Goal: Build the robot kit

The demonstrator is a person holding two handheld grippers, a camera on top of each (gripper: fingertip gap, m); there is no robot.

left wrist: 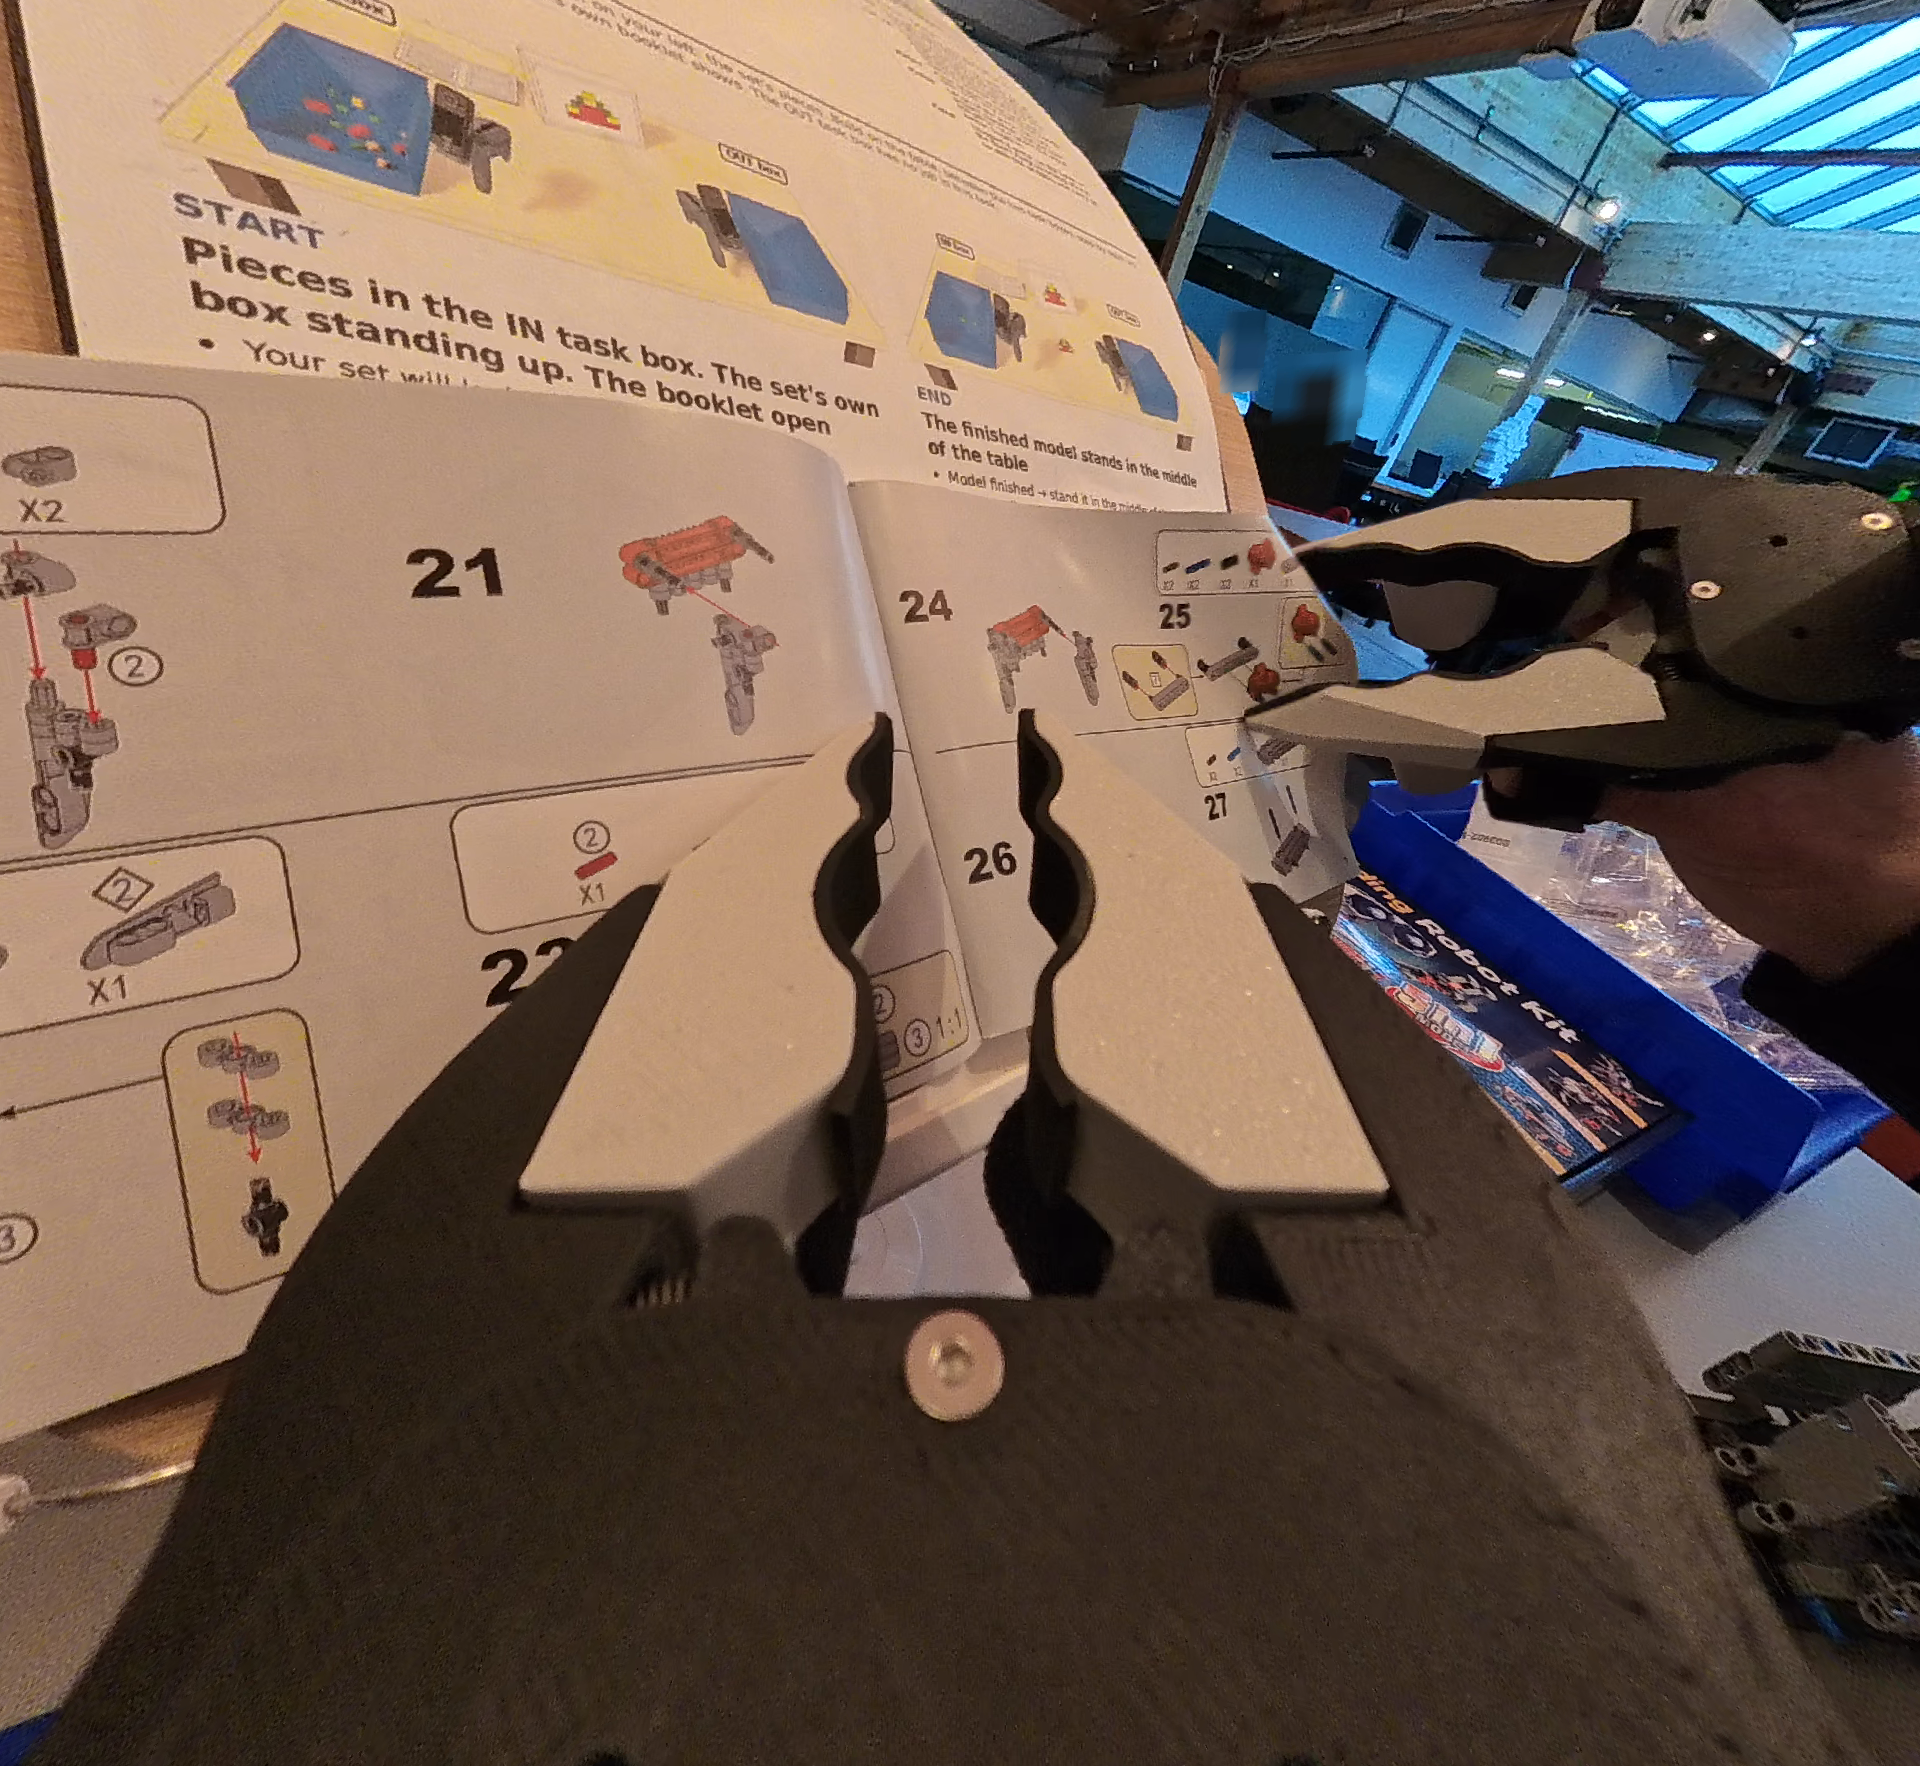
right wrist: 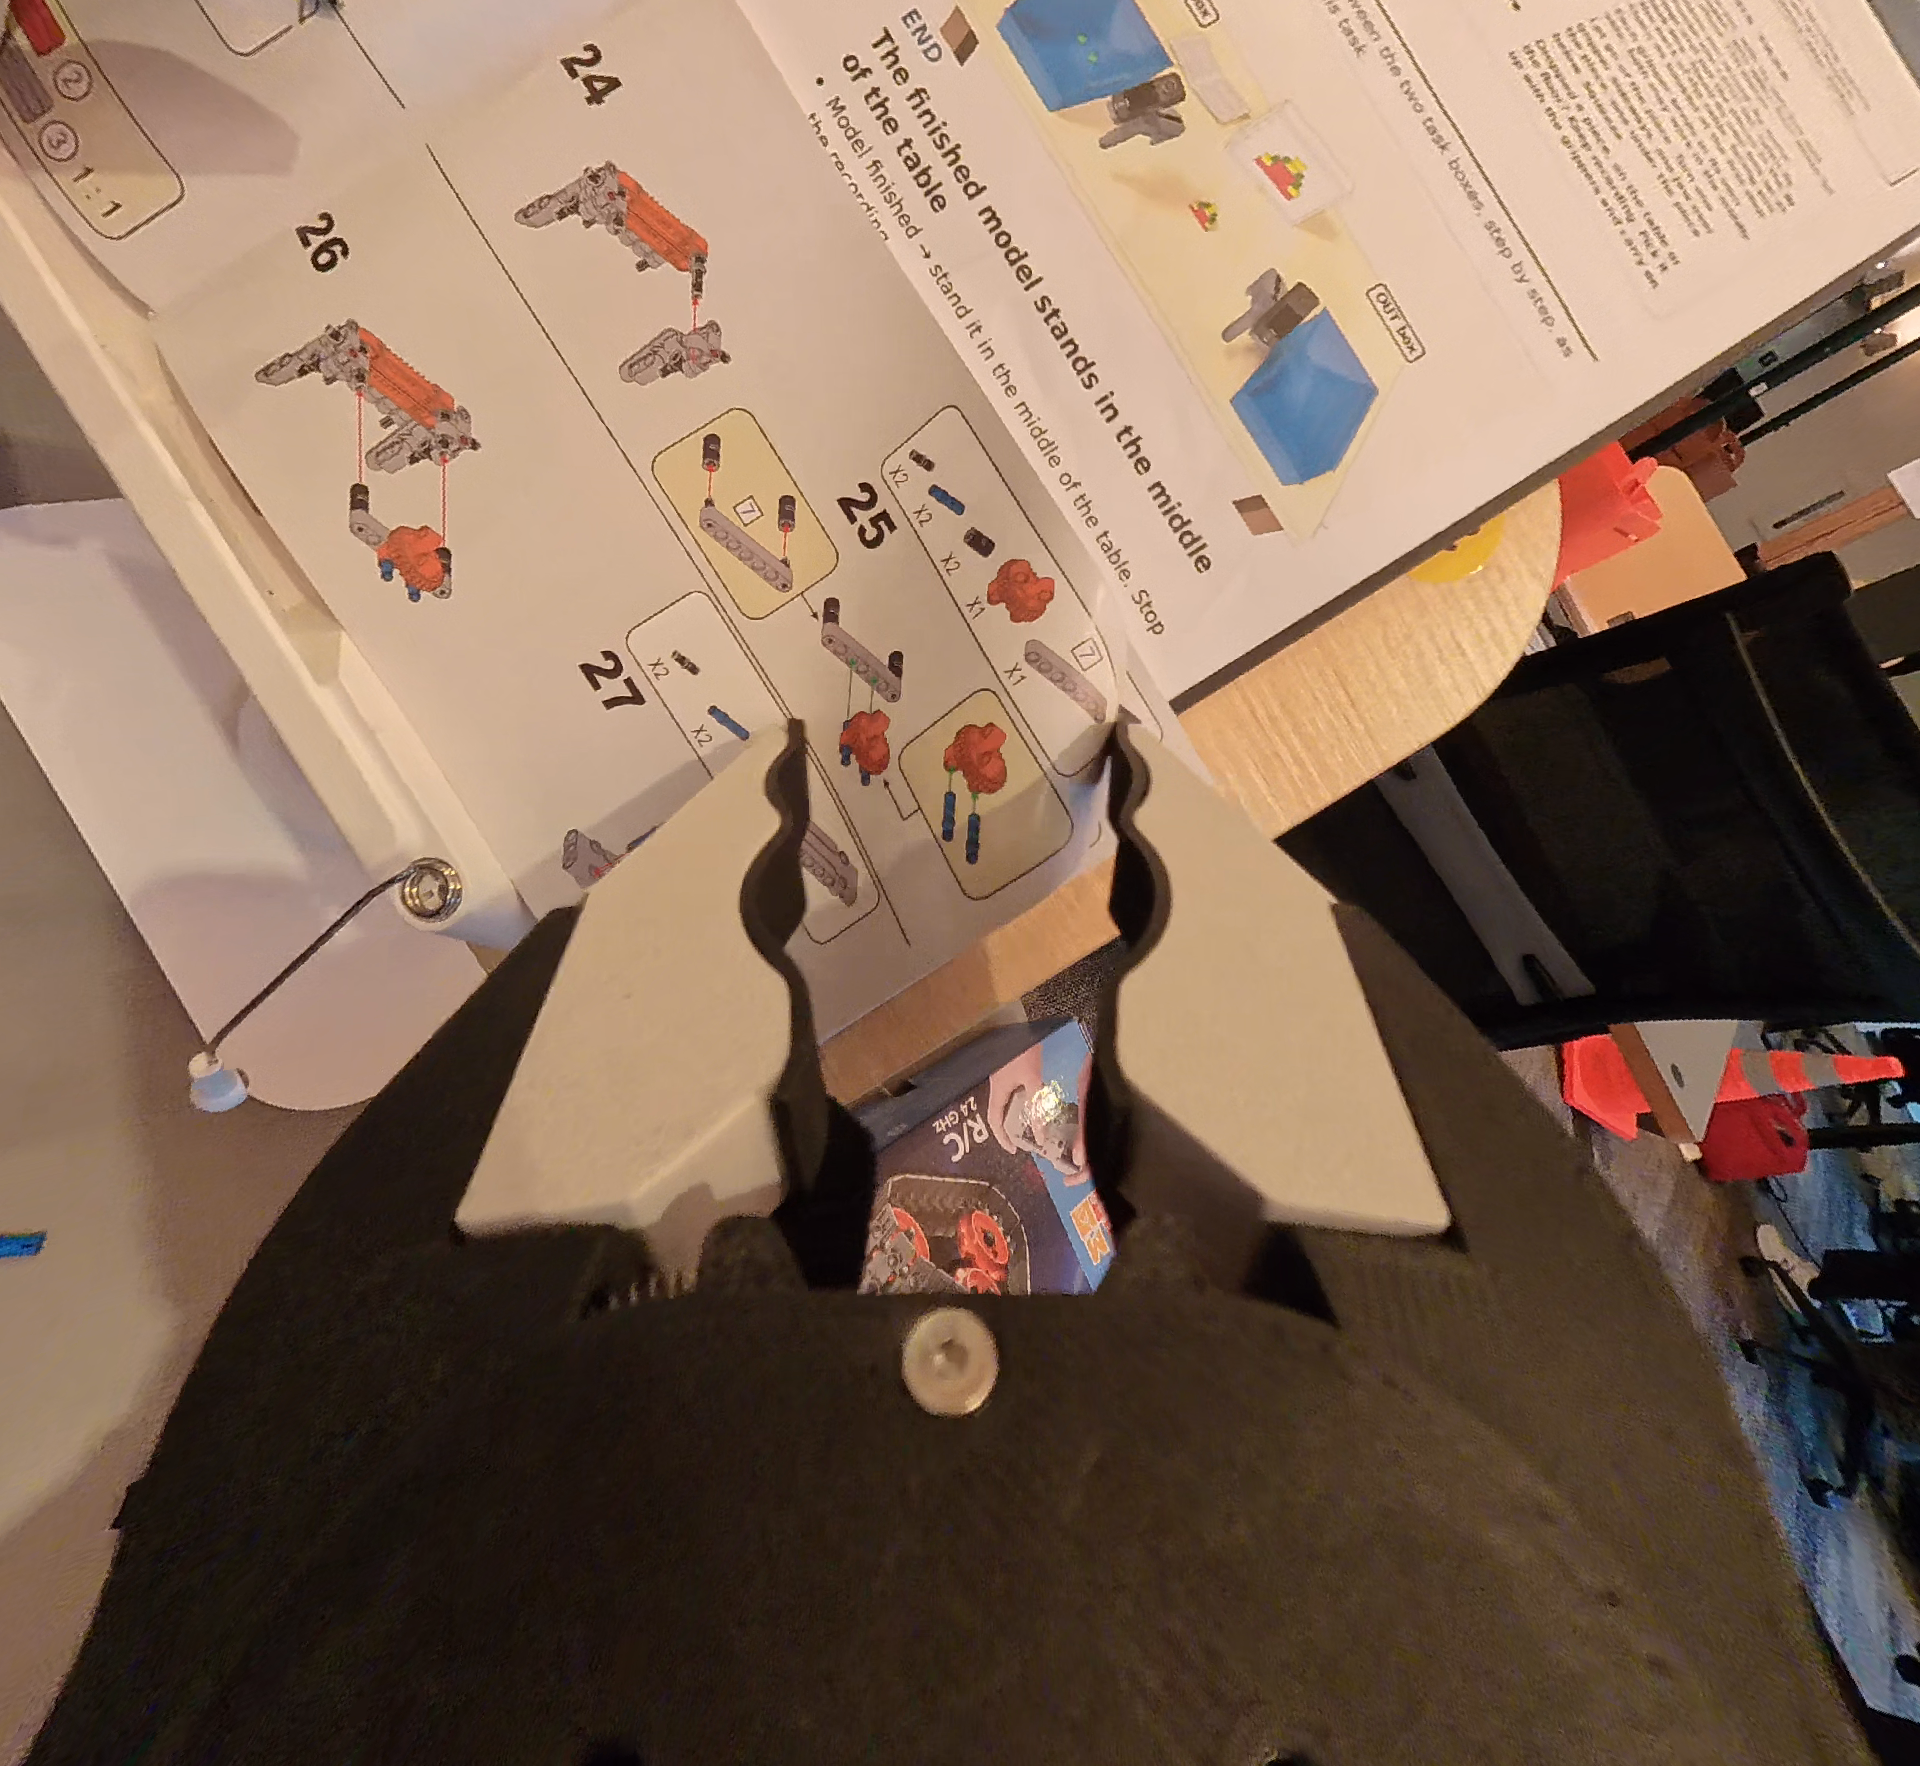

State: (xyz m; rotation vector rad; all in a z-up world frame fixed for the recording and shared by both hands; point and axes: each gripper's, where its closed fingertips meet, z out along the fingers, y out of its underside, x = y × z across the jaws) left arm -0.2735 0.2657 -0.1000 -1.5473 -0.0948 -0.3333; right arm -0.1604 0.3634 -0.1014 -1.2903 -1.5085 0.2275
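Note:
An open instruction booklet (left wrist: 520, 677) stands propped on a white stand, with a large printed sheet (left wrist: 623, 54) behind it. My left gripper (left wrist: 958, 724) is open and empty, and it points at the booklet's centre fold from close up. My right gripper (left wrist: 1270, 641), held by a hand (left wrist: 1766, 864), is open, with the booklet's right page edge between its two fingers. In the right wrist view the right gripper (right wrist: 956, 729) is wide open over the lower corner of the booklet's (right wrist: 582, 366) right page, holding nothing.
A blue bin (left wrist: 1714, 1093) at the right holds clear bags of parts and a printed kit box (left wrist: 1475, 1010), which also shows under the right gripper (right wrist: 987, 1186). A grey part-built model (left wrist: 1818, 1467) lies at the lower right. The white stand (right wrist: 260, 885), a wooden board (right wrist: 1351, 708) and a black bin (right wrist: 1662, 833) surround the booklet.

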